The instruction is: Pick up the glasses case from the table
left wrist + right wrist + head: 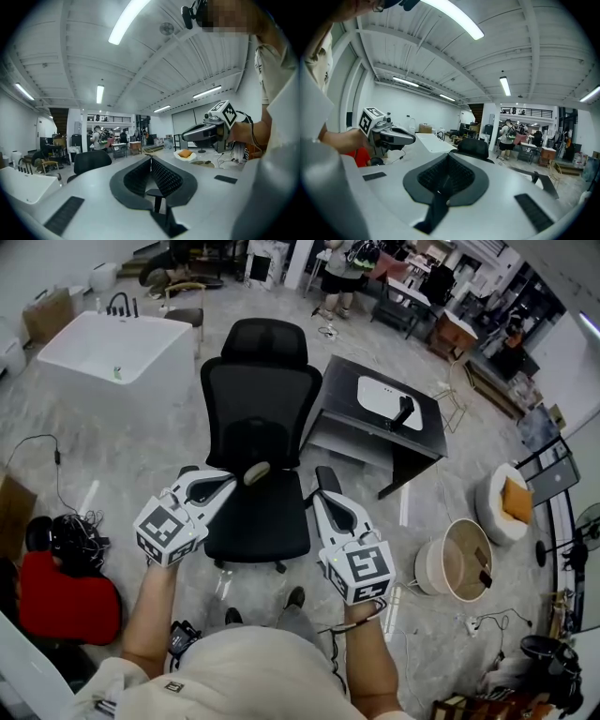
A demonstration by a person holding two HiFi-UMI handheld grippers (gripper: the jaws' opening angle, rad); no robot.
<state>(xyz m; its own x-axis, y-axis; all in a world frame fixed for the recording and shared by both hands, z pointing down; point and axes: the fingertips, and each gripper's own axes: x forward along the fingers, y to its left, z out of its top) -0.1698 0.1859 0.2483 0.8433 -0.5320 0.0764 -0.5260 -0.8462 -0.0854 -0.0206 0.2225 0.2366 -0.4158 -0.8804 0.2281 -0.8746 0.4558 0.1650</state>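
Bathtub, white and rectangular point(112, 351), is seen at the far left, with a red soft bundle point(66, 601) lying nearer the person. The left gripper point(242, 478) is held over the black mesh office chair point(261, 442). In the left gripper view its jaws are closed together, with nothing between them. A small beige oval object point(256, 472) is seen at this gripper's tip in the head view. It cannot be confirmed as the glasses case, and contact with the gripper cannot be told. The right gripper point(325, 478) is held at the chair's right edge, apart from the left gripper. In the right gripper view its jaws are likewise pressed together and empty. A black rectangular table point(349, 395) stands to the right of the chair. It carries a white oval basin point(380, 395) with a black upright fitting point(404, 412). A round beige basket point(441, 563) stands further right on the grey floor point(450, 484).
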